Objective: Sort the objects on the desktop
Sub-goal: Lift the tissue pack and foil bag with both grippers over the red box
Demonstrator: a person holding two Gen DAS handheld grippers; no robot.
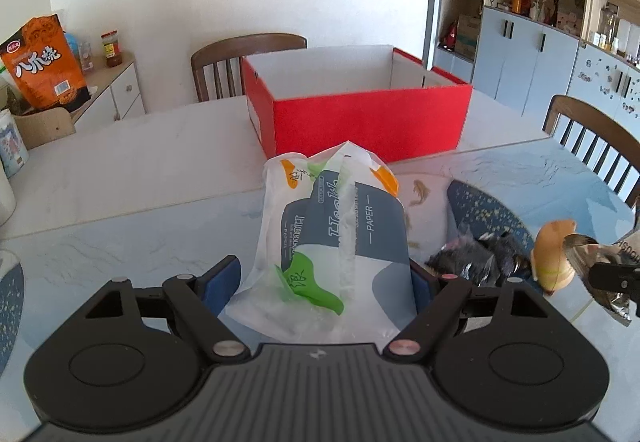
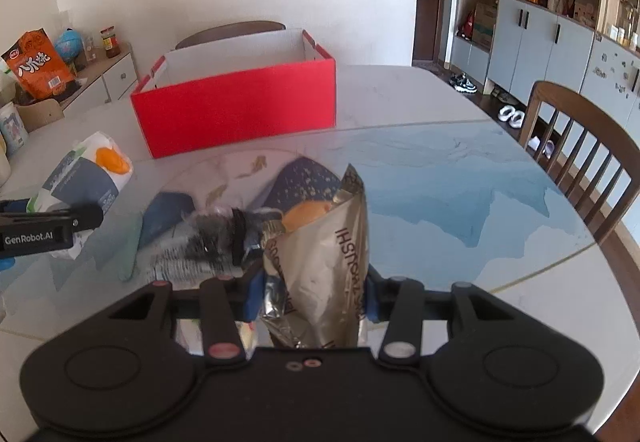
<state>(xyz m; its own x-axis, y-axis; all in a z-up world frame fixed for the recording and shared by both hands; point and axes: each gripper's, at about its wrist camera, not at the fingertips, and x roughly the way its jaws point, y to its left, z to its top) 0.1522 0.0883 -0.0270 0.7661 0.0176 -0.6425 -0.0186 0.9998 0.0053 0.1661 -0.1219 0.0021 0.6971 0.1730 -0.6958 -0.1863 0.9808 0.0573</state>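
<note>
A: Starting at our left gripper (image 1: 326,278): the jaws stand wide, pressed against both flanks of the tissue pack (image 1: 324,238), which fills the gap between the blue pads. It hangs clear of the table (image 1: 120,178), its far end pointing toward the red box (image 1: 360,118).

B: And that pack is soft and light. The plastic wrap is slick and crumples under the pads, so we'd judge a hold across the plump middle safer than one on the loose film at the end.

A: Our right gripper (image 2: 310,300) is about half closed on the silver foil bag (image 2: 324,262), pinched at its lower part, the top standing up between the fingers.

B: Foil is thin, crinkly and slippery; probably light, though we can't tell what's inside it. A grip low on the body seems to us steadier than the sealed edge.

A: Further out, a dark wrapped bundle (image 2: 218,234) lies blurred on the table beside something orange (image 2: 308,214). The box sits open beyond, well apart from both loads.
</note>
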